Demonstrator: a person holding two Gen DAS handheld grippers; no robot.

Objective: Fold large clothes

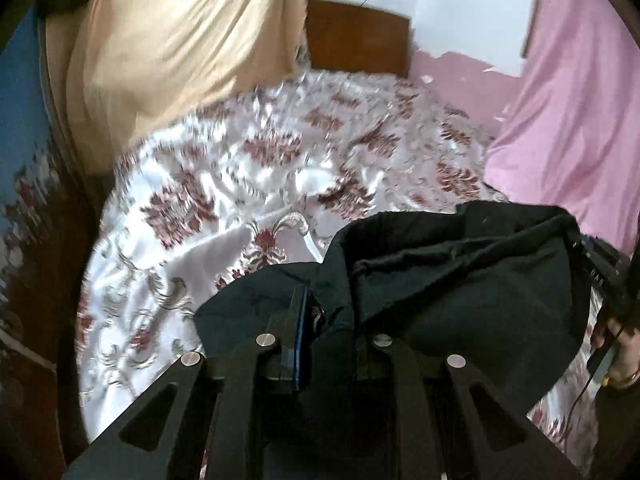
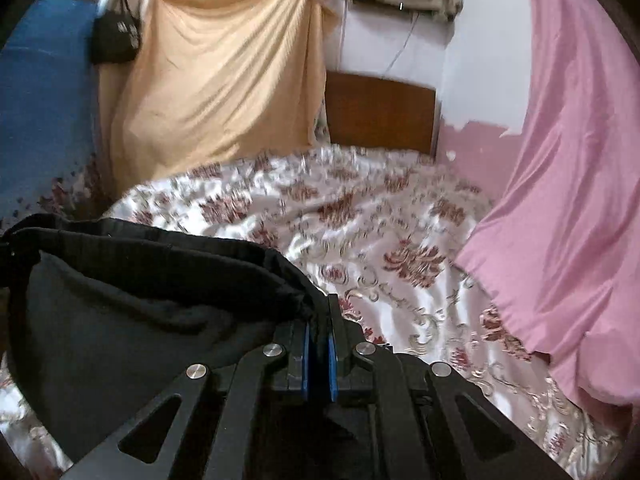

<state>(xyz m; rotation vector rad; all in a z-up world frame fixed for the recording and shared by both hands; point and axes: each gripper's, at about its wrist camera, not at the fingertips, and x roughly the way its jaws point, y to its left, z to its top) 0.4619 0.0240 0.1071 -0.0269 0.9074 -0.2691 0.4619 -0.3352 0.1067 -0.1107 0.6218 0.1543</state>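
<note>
- Black fabric of a large garment (image 1: 460,280) is seen stretched in the air between the two grippers, above a bed covered by a shiny white bedspread with maroon floral motifs (image 1: 224,184).
- The left gripper (image 1: 316,312) is clenched on one end of the garment; only its left blue-padded finger (image 1: 298,344) is visible, the other being draped over by the cloth.
- The right gripper (image 2: 319,316) is clamped on the other end of the garment (image 2: 132,300), a bunched corner of cloth being pinched between its blue pads (image 2: 306,360), which stand nearly together.
- A hemmed, tunnel-like edge of the garment is shown running along the top of the hanging cloth in both views, with a drawstring-like cord visible in the left wrist view.
- In the left wrist view the right gripper's body (image 1: 604,268) is seen at the far end of the cloth, with the person's hand (image 1: 616,360) below it, a ring and bangle being worn.
- A beige sheet (image 2: 224,80) is hung on the wall at the left of the bed, a pink sheet (image 2: 568,184) at the right, and a brown wooden headboard (image 2: 380,112) is seen between them.
- A black bag (image 2: 116,36) is hung beside the beige sheet, next to a blue surface (image 2: 44,100).
- The bedspread pattern is blurred in both views.
</note>
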